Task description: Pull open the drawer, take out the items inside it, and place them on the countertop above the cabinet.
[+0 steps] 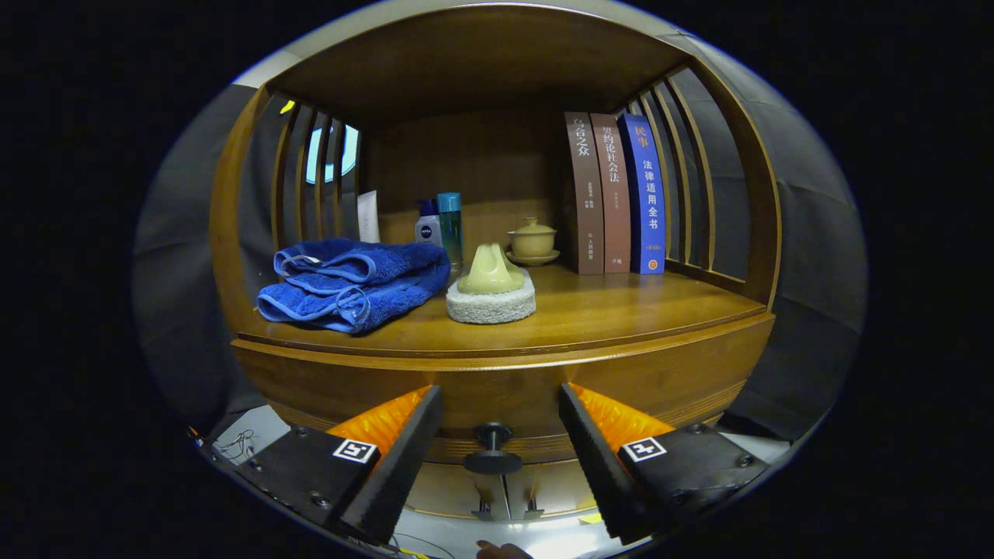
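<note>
Your gripper (492,435) has its jaws spread wide, gripping nothing. The drawer knob (492,450) sits between them, untouched, on the closed drawer (512,388). Beyond, on the countertop (613,310): blue towel (353,283), scrub pad (491,293), bottles (440,225), lidded cup (532,239), three books (615,194).

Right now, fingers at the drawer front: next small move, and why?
Probably ease forward and close on the drawer knob. The gripper is open, its fingers apart either side of the knob, not touching it, and the drawer looks shut under the countertop.
</note>
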### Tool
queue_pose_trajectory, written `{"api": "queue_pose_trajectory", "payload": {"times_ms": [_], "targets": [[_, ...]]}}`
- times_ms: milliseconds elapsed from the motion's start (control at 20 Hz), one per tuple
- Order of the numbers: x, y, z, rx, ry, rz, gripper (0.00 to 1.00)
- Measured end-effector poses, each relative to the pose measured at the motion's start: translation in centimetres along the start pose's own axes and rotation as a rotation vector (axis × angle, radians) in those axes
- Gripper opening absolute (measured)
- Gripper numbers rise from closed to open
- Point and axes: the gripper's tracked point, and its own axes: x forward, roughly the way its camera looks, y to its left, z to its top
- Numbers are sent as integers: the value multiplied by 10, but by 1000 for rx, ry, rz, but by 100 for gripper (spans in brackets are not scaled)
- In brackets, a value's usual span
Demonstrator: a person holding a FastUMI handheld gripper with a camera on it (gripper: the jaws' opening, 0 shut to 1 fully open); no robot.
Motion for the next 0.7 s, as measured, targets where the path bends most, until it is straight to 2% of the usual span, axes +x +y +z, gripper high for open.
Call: {"api": "queue_pose_trajectory", "payload": {"times_ms": [500,700], "targets": [[-4,0,1,7,7,13,99],[-26,-2,13,-5,5,4,99]]}}
